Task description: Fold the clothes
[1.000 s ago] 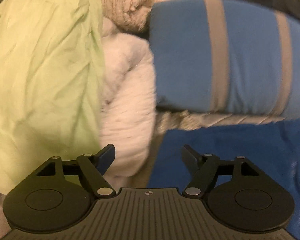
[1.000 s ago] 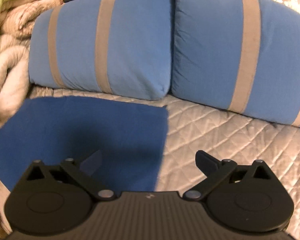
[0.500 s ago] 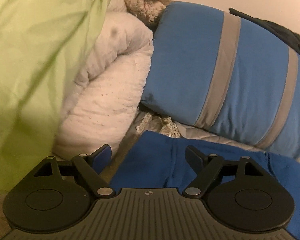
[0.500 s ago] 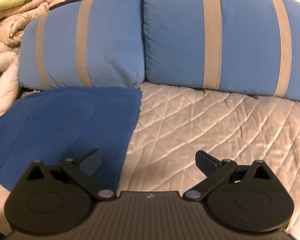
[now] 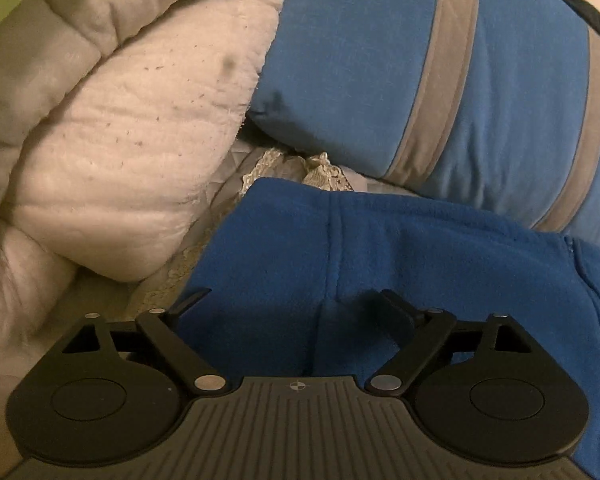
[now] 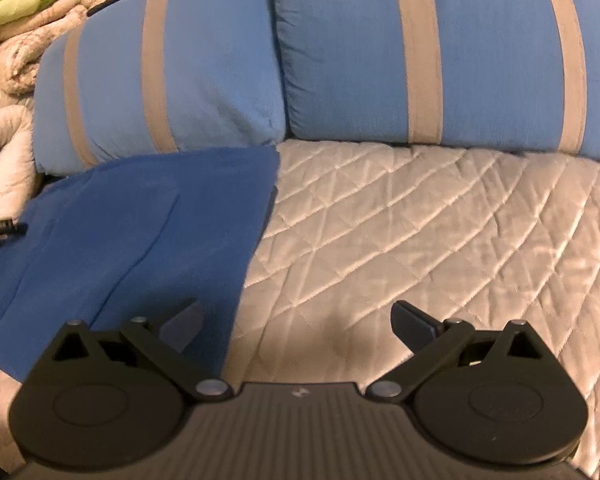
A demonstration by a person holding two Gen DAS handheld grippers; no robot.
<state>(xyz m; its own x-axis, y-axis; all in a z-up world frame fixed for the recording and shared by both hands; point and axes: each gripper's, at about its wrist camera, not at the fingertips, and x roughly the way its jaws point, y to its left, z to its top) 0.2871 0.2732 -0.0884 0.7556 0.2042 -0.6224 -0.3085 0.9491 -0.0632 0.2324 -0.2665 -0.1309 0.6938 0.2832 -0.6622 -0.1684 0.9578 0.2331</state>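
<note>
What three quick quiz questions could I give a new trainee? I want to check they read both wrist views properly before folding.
1. True or false: the left gripper is shut on the blue fleece garment.
2. What does the blue fleece garment lie on? A) quilted bedspread B) wooden floor C) chair
3. Fill in: the striped pillows are blue with ____ bands.

Key: 1 false, both grippers, including the right gripper, are open and hold nothing. 2 A. 3 grey-beige.
</note>
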